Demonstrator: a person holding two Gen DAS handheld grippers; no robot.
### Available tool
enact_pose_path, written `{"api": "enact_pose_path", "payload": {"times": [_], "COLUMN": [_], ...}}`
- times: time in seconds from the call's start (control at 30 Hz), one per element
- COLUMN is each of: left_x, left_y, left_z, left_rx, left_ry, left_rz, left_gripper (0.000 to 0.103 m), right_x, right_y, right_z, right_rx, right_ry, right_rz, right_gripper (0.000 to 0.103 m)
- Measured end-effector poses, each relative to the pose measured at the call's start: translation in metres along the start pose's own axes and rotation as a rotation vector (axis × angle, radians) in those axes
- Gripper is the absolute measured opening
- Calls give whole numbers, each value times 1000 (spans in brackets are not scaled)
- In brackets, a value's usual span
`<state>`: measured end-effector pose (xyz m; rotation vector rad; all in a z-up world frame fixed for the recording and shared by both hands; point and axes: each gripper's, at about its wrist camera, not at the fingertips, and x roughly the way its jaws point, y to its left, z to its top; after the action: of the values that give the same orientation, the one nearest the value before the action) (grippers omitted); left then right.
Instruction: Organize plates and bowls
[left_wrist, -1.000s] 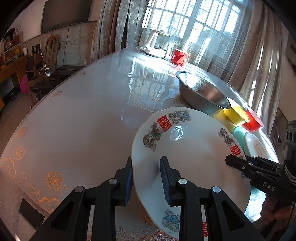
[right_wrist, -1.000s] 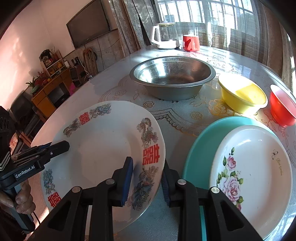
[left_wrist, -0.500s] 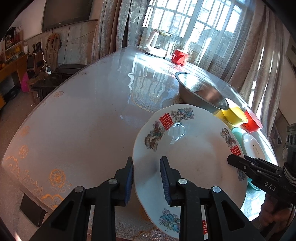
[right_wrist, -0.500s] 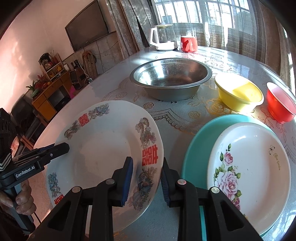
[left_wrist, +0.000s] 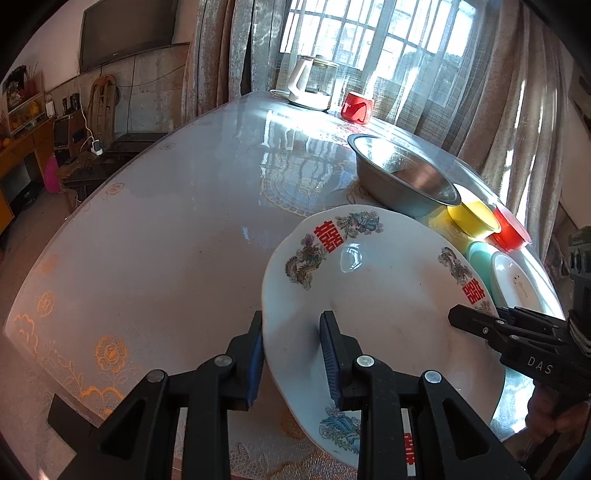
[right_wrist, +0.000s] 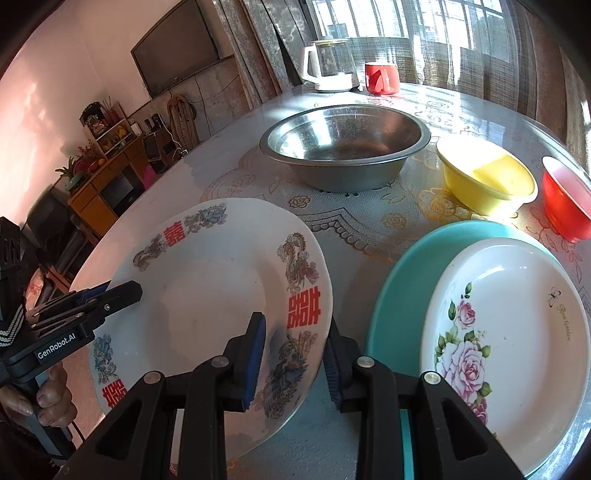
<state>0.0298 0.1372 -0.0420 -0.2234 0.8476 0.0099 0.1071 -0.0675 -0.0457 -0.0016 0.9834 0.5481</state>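
Note:
A white plate (left_wrist: 388, 295) with red characters and dragon prints is held tilted above the table, one gripper on each side. My left gripper (left_wrist: 291, 354) is shut on its near-left rim, one pad under the edge and one on the face. My right gripper (right_wrist: 295, 358) clamps the opposite rim (right_wrist: 207, 295); its jaws are opening slightly, with the rim still between the pads. Each gripper shows in the other's view: the right (left_wrist: 456, 317), the left (right_wrist: 135, 290). A rose-printed plate (right_wrist: 517, 332) lies on a teal plate (right_wrist: 399, 295) to the right.
Behind the plates stand a steel bowl (right_wrist: 343, 147), a yellow bowl (right_wrist: 484, 184) and a red bowl (right_wrist: 565, 199). A kettle (right_wrist: 328, 66) and a red mug (right_wrist: 382, 77) sit at the far edge of the glass-topped table (left_wrist: 166, 240). A hand (right_wrist: 51, 398) holds the left gripper's handle.

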Motion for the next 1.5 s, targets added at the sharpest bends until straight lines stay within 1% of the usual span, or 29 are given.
{"api": "enact_pose_path", "payload": {"times": [0.13,0.33,0.47,0.63,0.8,0.93,1.07,1.2,1.27,1.5], "left_x": [-2,-7,-7,-6,-8,-13,-15,-12,-10,2], "left_y": [1,-3,-10,-18,-26,-38,-55,-74,-87,-136], "left_z": [-1,2,3,2,3,8,16,23,25,31], "left_rx": [-9,8,26,46,55,76,100,127,147,222], "left_ry": [-3,-25,-34,-39,-49,-71,-91,-85,-76,-62], "left_rz": [-10,-3,-10,-25,-43,-59,-86,-123,-145,-192], "left_gripper": [28,28,28,28,28,28,28,28,28,28], "right_x": [1,-9,-21,-31,-39,-52,-69,-85,-93,-116], "right_y": [1,5,10,4,-6,-11,-22,-34,-41,-77], "right_z": [-2,-6,-8,-10,-14,-15,-16,-18,-21,-33], "right_rx": [8,-16,-55,-56,-27,-6,44,76,92,178], "right_ry": [-13,-36,-73,-99,-119,-149,-184,-215,-231,-264], "right_rz": [4,-32,-74,-93,-84,-90,-77,-107,-136,-214], "right_gripper": [31,30,30,29,29,29,29,29,29,29]}}
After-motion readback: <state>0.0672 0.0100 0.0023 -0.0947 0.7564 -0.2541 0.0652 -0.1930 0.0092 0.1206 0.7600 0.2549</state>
